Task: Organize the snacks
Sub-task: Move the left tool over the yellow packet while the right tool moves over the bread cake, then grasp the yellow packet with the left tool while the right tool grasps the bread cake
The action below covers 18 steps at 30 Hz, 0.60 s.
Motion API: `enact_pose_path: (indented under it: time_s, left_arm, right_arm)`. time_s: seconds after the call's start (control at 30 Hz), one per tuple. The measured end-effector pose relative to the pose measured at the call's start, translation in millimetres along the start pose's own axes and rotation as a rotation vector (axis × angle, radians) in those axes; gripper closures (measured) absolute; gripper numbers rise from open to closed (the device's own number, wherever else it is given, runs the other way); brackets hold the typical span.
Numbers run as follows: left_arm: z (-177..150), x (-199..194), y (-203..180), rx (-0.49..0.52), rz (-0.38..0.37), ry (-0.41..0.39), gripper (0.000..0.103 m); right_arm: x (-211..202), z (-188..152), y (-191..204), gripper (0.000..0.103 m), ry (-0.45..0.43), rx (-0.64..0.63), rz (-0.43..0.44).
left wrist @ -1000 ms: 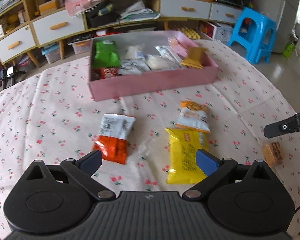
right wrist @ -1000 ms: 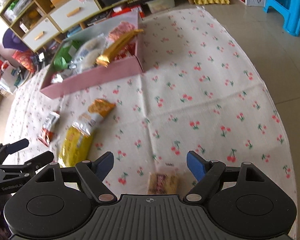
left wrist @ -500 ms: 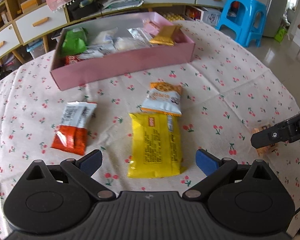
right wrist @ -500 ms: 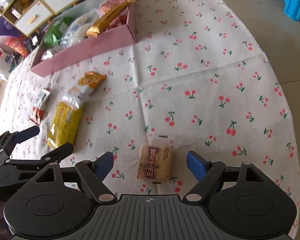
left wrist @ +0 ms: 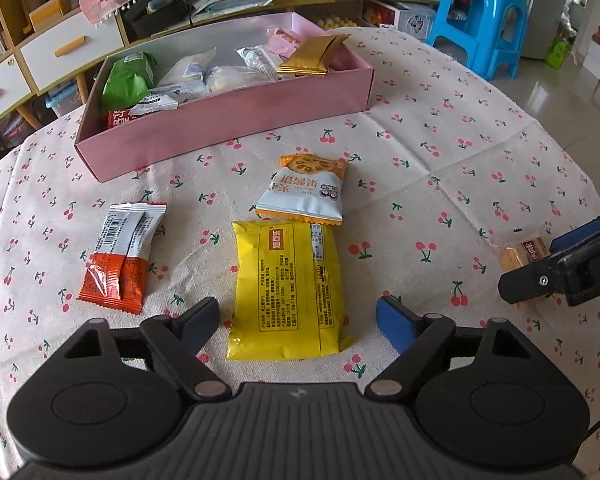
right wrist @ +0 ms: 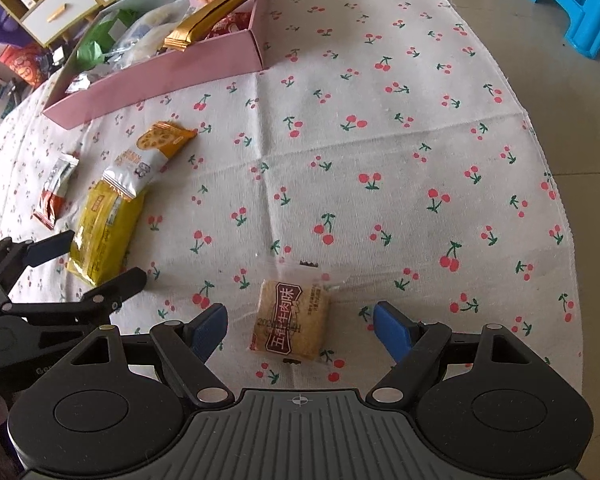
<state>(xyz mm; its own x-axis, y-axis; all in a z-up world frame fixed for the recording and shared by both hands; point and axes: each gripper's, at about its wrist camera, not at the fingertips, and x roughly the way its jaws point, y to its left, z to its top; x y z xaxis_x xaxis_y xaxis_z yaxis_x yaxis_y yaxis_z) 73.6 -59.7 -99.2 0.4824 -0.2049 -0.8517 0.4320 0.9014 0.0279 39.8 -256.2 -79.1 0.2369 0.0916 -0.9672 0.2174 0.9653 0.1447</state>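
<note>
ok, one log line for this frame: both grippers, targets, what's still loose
left gripper open around yellow pack | right gripper open around clear-wrapped biscuit | loose: orange-white pack, red-white pack | pink box part-filled

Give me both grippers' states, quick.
Left gripper: open, empty, straddling the yellow plastic snack packet.
Right gripper: open, empty, straddling the small clear-wrapped brown cracker.

Blue plastic stool (left wrist: 485, 28) on glossy floor (left wrist: 556, 92), drawer cabinets (left wrist: 66, 46) behind
</note>
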Motion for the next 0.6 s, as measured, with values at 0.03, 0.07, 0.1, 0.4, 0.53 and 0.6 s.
enact_pose_path:
  time_s: [0.03,0.07,0.1,0.4,0.53,0.6]
  left_arm:
    - [0,0,0,-0.002,0.0,0.0,0.022]
    - [0,-1,1,-0.004,0.0,0.001,0.024]
    - [1,-1,1,-0.007,0.0,0.003,0.026]
    - [3,-3,11,-0.044,-0.004,0.005,0.048]
    - [3,-3,12,-0.045,-0.001,0.005,0.05]
    - [3,-4,14,-0.051,-0.001,0.006,0.05]
  right_arm:
    - [0,0,0,0.021,0.0,-0.004,-0.003]
    - [0,-1,1,0.022,0.0,-0.008,-0.005]
    - [0,-1,2,0.022,0.002,-0.013,-0.006]
    - [-1,-3,7,0.034,0.009,-0.05,-0.006]
    - [-3,-3,9,0.051,0.01,-0.058,0.008]
    - [-3,-4,11,0.057,0.011,-0.068,0.011]
